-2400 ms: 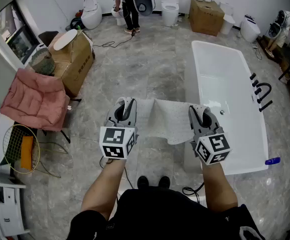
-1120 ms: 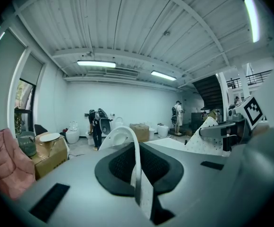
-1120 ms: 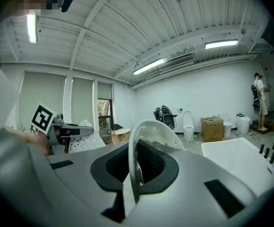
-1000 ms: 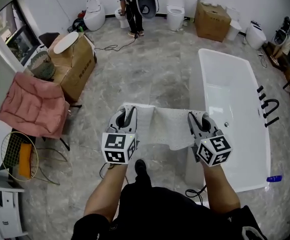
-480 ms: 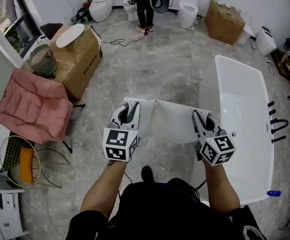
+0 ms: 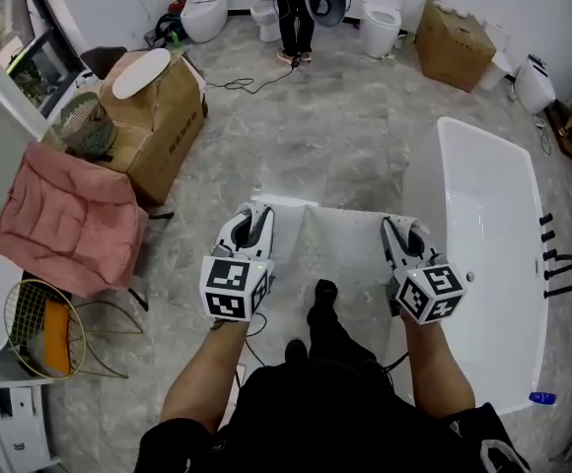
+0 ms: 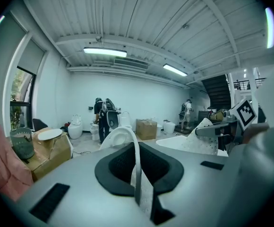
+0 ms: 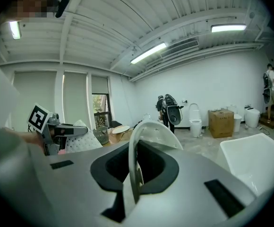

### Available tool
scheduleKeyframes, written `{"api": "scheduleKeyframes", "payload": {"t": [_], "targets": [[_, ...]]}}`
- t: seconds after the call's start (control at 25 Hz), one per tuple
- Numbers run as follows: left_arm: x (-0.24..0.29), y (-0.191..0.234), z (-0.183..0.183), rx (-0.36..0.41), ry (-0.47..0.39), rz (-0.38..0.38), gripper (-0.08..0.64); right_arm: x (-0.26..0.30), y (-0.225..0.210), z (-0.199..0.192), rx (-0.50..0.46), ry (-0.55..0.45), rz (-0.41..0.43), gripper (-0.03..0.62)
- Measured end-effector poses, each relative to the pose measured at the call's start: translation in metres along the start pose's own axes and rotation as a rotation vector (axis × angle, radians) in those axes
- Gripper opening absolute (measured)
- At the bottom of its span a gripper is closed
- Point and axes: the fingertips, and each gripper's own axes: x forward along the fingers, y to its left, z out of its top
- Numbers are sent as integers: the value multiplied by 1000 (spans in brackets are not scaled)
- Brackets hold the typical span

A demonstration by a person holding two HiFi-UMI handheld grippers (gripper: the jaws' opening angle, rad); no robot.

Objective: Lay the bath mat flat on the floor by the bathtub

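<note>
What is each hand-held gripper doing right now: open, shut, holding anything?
Left hand-held gripper: closed on one edge of the white dotted bath mat.
Right hand-held gripper: closed on the same mat's other edge.

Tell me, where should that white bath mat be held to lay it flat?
By both ends of one edge, coming from the person's side, as the left gripper and right gripper do now. The mat is thin and limp, so two spread holds likely keep it open.

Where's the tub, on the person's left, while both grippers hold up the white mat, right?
Not left: the bathtub is on the person's right, as the head view shows. The left gripper and right gripper do hold the white mat up.
</note>
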Motion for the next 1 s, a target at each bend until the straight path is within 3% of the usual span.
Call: {"api": "scheduleKeyframes", "payload": {"t": [0.28,0.64,0.88,1.0], "targets": [[106,18,9,22,43,-23,20,76,-73,2,55,-5,-19,25],[266,17,55,65,65,-95,20,157,-191,36,110,-25,-70,25],[345,0,83,106,66,-174,21,177,-249,52,118,-46,-135,25],[389,-19,98,136,64,-257,21,175,-284,57,140,-52,-212,25]]}}
